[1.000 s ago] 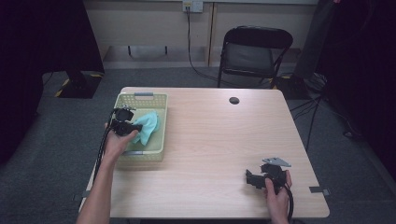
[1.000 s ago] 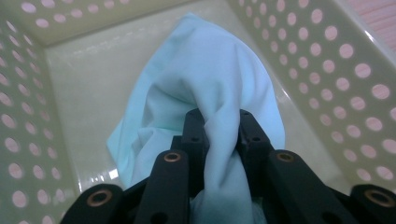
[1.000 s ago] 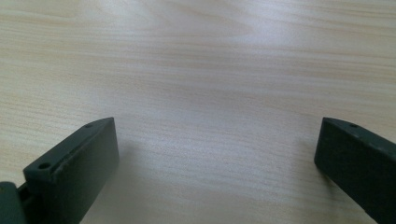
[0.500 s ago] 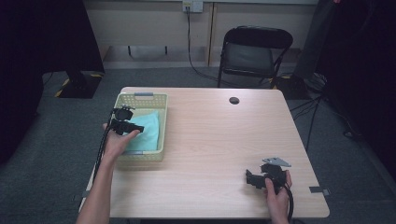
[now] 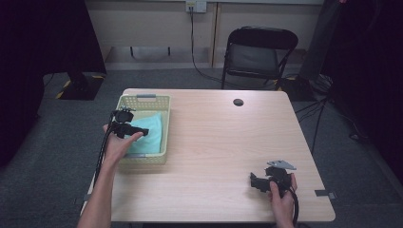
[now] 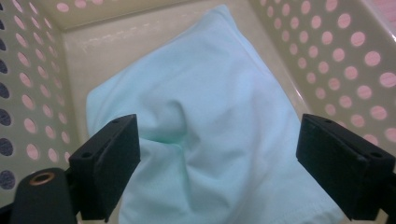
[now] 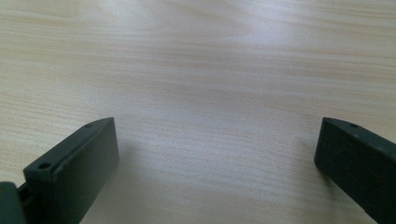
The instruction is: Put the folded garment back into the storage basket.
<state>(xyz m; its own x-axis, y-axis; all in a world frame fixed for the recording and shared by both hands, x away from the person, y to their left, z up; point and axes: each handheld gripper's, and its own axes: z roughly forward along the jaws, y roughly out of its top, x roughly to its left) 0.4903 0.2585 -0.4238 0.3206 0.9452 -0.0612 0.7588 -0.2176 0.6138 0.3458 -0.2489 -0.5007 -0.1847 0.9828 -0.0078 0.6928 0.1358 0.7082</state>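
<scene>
In the left gripper view, the left gripper (image 6: 217, 163) stood with its two black jaws spread wide, one at the lower left of the frame and one at the lower right. They had just been opening, and the pale green cloth (image 6: 201, 121) lay between them without either pad pressing on it. The cloth was rumpled, with a soft fold near the middle of the frame, and it rested on the floor of the yellow basket (image 6: 355, 51), whose walls with round holes rose along the left and right edges.

In the high view, the left gripper (image 5: 142, 132) sat at the left of the frame in the person's left hand (image 5: 116, 142), over the basket (image 5: 142, 99). The cloth (image 5: 153, 130) filled most of the basket's floor. The basket stood on the left part of the wooden table (image 5: 214, 137), close to its left edge.

The right gripper (image 7: 217, 163) also had its jaws spread apart in the right gripper view, with bare wood between them. In the high view it (image 5: 254, 183) rested low over the table at the lower right, held by the right hand (image 5: 283, 202), well apart from the basket. A small dark disc (image 5: 238, 102) lay near the table's far edge, and a black folding chair (image 5: 259, 54) stood beyond it.
</scene>
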